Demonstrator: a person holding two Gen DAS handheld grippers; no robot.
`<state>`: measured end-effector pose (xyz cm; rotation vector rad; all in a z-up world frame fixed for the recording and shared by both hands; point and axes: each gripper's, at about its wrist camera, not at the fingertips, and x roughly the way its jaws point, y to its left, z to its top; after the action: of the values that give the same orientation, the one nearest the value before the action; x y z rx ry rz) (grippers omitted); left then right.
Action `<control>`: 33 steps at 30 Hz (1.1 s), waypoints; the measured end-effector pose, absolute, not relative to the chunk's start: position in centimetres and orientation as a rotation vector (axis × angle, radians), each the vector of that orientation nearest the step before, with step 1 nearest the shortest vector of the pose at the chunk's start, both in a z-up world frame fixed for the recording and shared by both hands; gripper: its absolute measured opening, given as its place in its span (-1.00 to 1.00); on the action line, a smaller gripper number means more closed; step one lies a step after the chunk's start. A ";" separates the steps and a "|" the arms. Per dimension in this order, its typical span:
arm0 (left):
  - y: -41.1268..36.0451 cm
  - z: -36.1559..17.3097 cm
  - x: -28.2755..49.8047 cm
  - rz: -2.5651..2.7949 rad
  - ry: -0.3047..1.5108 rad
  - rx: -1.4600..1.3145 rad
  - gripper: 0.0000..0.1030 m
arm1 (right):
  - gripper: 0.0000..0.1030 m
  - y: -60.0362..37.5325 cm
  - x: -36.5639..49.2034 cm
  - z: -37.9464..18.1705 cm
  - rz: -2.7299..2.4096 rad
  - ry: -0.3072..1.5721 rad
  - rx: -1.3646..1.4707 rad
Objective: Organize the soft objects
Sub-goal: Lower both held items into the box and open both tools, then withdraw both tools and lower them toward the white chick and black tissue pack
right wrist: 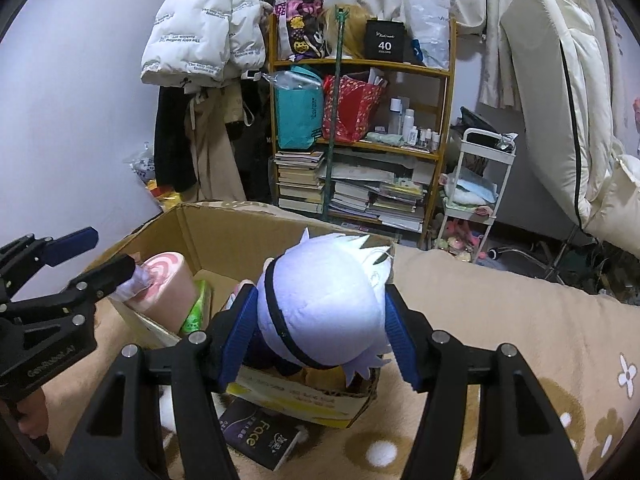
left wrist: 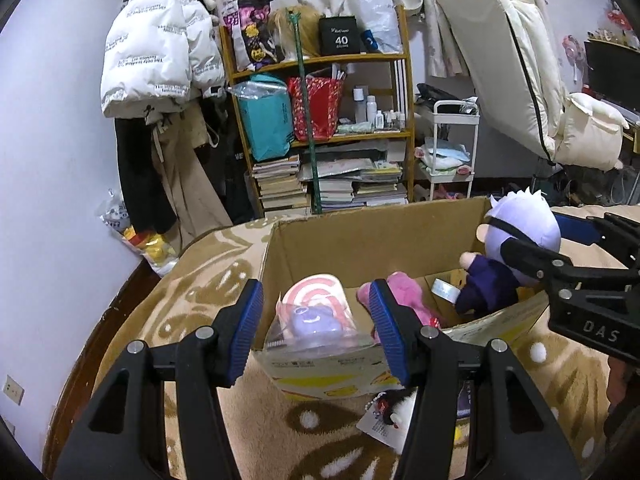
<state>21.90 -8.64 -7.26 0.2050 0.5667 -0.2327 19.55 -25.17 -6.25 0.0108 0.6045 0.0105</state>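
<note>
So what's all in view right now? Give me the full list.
box: one, brown cardboard, on the blanket
doll: one, pale-haired, over the box's right end
swirl toy: one, pink and white, in clear wrap, box's left end
plush: one, pink, in box
tape: one roll, in box
green pack: one, in box
dark pack: one, on blanket by box
blanket: tan, flowered
shelf: one, wooden, back wall
jacket: one, white, hanging left of shelf
cart: one, white, right of shelf
left claw: open, at swirl toy
right claw: around doll's head
</note>
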 end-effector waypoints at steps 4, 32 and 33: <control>-8.5 -7.5 22.0 -0.212 0.578 0.216 0.05 | 0.49 -25.1 19.4 -6.1 -0.003 0.592 0.008; -6.3 -4.7 15.1 -0.168 0.554 0.225 0.70 | 1.00 -25.4 14.0 -4.0 0.001 0.615 0.133; -6.2 -4.5 14.7 -0.164 0.548 0.226 0.82 | 1.00 -25.4 13.6 -3.9 0.000 0.619 0.133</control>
<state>14.68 -6.18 -4.50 0.2260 0.5483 -0.1645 13.65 -25.44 -3.93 0.1334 0.6191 -0.0001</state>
